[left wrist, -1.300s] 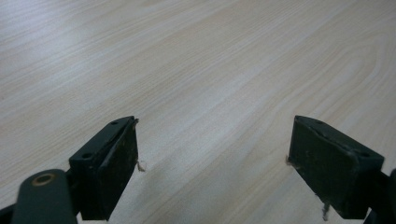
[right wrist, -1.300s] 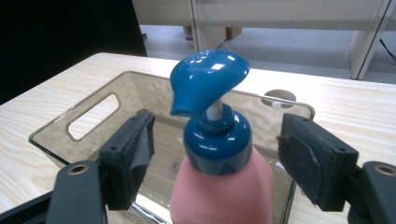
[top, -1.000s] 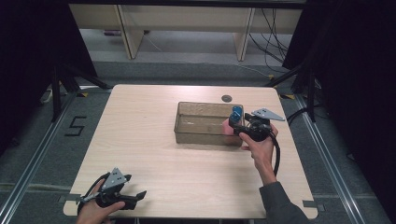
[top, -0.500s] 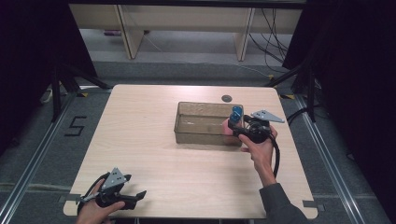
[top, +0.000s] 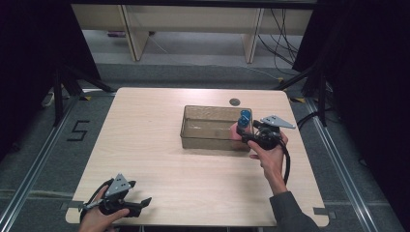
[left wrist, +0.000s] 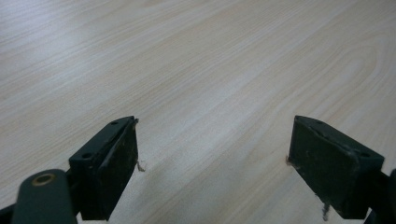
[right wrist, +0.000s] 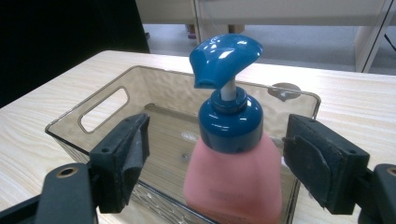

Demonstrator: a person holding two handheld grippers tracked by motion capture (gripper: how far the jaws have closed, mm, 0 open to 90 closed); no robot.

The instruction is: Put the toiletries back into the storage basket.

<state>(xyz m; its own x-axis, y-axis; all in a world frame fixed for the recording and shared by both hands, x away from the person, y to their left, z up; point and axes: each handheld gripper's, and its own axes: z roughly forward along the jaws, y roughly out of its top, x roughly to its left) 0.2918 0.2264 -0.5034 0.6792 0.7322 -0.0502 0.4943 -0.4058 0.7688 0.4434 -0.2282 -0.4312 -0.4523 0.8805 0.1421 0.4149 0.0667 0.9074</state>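
Observation:
A pink pump bottle (right wrist: 233, 177) with a blue pump head (top: 244, 116) stands upright at the right end of a clear smoky plastic bin (top: 208, 108) on the wooden table. My right gripper (top: 241, 132) reaches over the bin's right front corner, one jaw on each side of the bottle. Its jaws have just been opening; in the right gripper view (right wrist: 215, 158) the left pad stands clearly off the bottle and the right pad lies close beside it. My left gripper (top: 144, 205) rests open at the table's near left edge, with bare wood between its jaws (left wrist: 212, 158).
The bin (right wrist: 154, 71) has a handle cut-out in its far end wall. A round grommet (top: 235, 102) sits in the table behind the bin. Light wooden shelving (top: 193, 24) stands beyond the table's far edge. A floor mark "5" (top: 78, 130) lies to the left.

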